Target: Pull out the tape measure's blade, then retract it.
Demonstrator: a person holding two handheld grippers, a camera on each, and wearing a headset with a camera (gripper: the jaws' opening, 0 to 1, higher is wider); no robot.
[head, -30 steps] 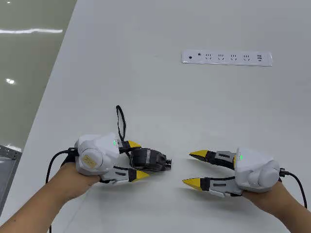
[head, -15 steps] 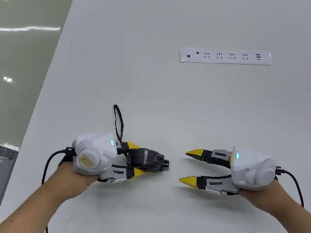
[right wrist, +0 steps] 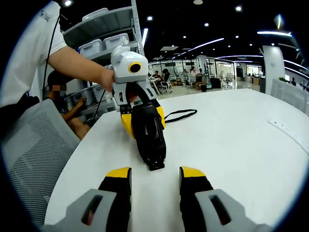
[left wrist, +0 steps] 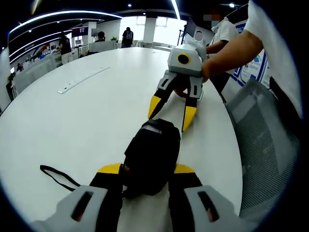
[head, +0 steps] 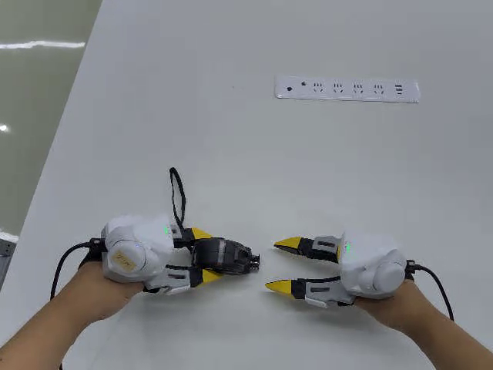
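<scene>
A black tape measure (head: 224, 255) lies on the white table (head: 254, 177), held between the yellow-tipped jaws of my left gripper (head: 202, 256), which is shut on its body (left wrist: 151, 156). Its black wrist strap (head: 177, 194) loops away over the table. The blade's end tab (right wrist: 155, 166) points at my right gripper (head: 284, 265), which stands open a short way to the right, jaws facing the tape measure (right wrist: 149, 132). In the left gripper view the right gripper (left wrist: 170, 109) sits just beyond the case. No blade is drawn out.
A white power strip (head: 347, 89) lies at the far side of the table. The table's left edge runs beside grey floor (head: 31, 108). A mesh chair back (right wrist: 29, 154) stands close by, and shelving with bins (right wrist: 104, 46) rises behind it.
The right gripper has moved left, closer to the tape measure's blade end. The left gripper keeps its hold on the case. The head camera has shifted.
</scene>
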